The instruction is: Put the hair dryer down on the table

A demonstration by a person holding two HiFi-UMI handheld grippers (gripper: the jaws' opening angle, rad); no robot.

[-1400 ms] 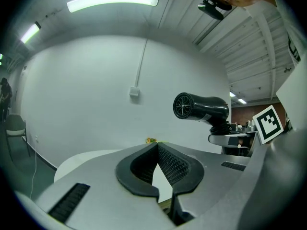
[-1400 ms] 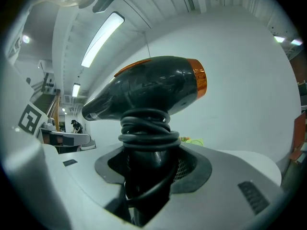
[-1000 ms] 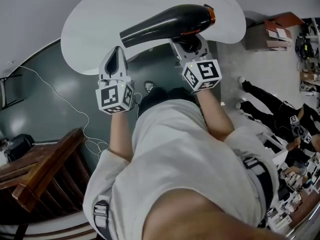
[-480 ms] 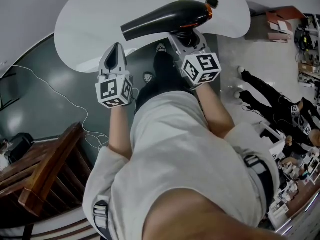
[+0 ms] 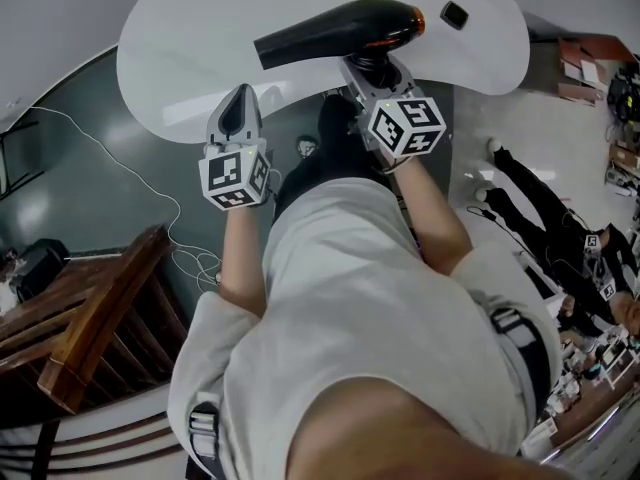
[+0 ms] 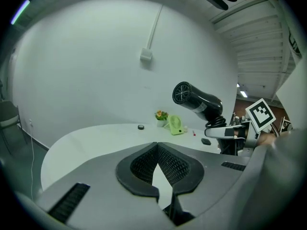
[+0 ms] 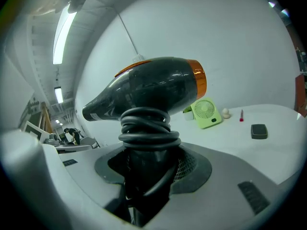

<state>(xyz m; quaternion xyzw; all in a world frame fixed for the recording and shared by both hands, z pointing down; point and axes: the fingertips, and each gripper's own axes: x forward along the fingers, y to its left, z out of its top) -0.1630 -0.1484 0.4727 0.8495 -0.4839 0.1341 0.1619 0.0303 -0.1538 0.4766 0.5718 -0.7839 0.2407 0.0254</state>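
Note:
A black hair dryer (image 5: 340, 30) with an orange ring hangs above the near part of the white table (image 5: 190, 53), nozzle to the left. My right gripper (image 5: 368, 68) is shut on its handle from below. In the right gripper view the dryer (image 7: 148, 90) fills the middle, its cord coiled round the handle between my right gripper's (image 7: 146, 174) jaws. My left gripper (image 5: 240, 96) holds nothing and is shut, at the table's near edge, left of the dryer. The left gripper view shows its tips (image 6: 156, 145) meeting, with the dryer (image 6: 197, 99) to the right.
On the far side of the table stand a green mini fan (image 7: 206, 113), a small black block (image 5: 455, 14) and a red pen (image 7: 242, 115). A wooden stand (image 5: 90, 328) and a white cable (image 5: 130, 183) are on the floor at the left. People are at the right (image 5: 540, 203).
Both grippers have sunk and moved forward toward the table. The dryer stays in my right gripper and now hangs further over the tabletop.

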